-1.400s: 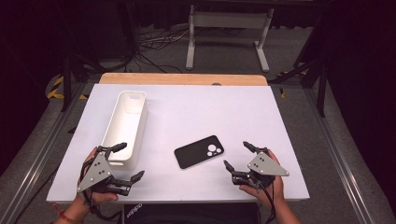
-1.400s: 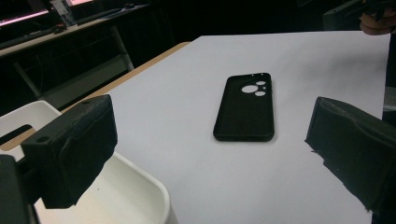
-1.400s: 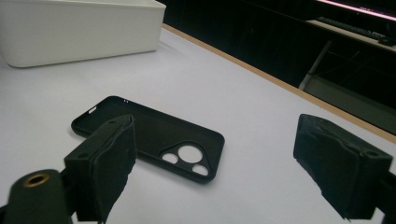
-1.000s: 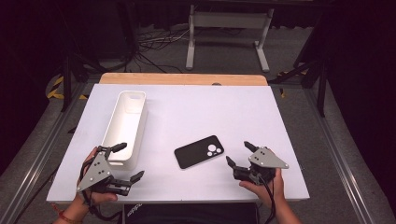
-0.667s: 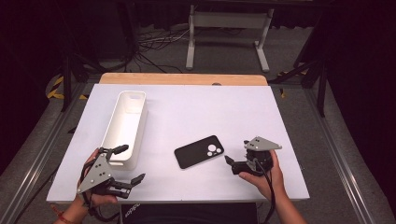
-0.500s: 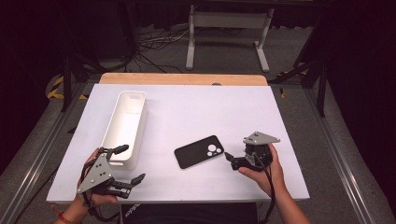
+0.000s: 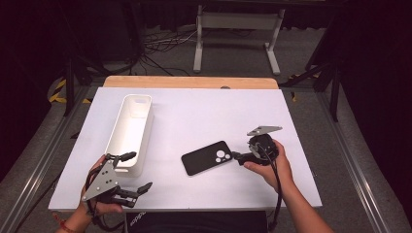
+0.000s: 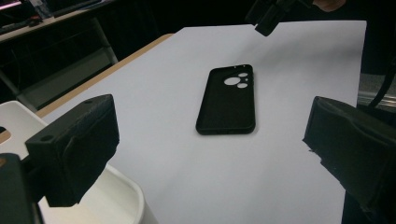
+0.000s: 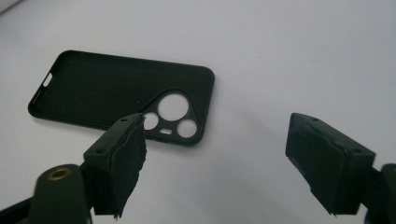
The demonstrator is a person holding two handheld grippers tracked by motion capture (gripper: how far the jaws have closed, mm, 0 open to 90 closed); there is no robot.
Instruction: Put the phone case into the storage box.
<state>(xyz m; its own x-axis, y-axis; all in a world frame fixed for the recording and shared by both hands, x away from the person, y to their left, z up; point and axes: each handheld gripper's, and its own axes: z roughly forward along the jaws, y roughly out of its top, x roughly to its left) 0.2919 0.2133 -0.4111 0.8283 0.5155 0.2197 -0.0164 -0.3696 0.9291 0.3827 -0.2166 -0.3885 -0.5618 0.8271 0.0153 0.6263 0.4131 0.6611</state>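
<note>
Right claw point(image 7: 239, 158) sits low over the white tabletop point(image 7: 291, 121), jaws spread wide, nothing btwn them. It's tipped toward the black phone case point(image 7: 208, 157), which lies flat, inside face up, near the tabletop's middle-front. In the right gripper view the case point(image 9: 121, 93) is just ahead of my jaws; my left-hand jaw in that view overlaps the camera-cutout end, but I can't tell if it's touching the case or just above it. Cutout end points toward my right hand point(image 7: 272, 165); port end points away.

Left claw point(image 7: 131, 172) is at the front-left corner of the tabletop, also wide open and empty, well apart from the case. My left hand point(image 7: 94, 206) grips it from below, grey plate on top. One jaw is just beside the near end of the white tray point(image 7: 128, 131), a long narrow bin w/ nothing visible inside, running front to back along the left side. In the left gripper view the tray's rim point(image 8: 119, 189) shows at bottom left, the case point(image 8: 228, 99) lies ahead btwn my jaws in line of sight, and the right claw point(image 8: 271, 14) hangs above its far end.

A wood strip point(image 7: 189, 81) edges the far side of the tabletop.
</note>
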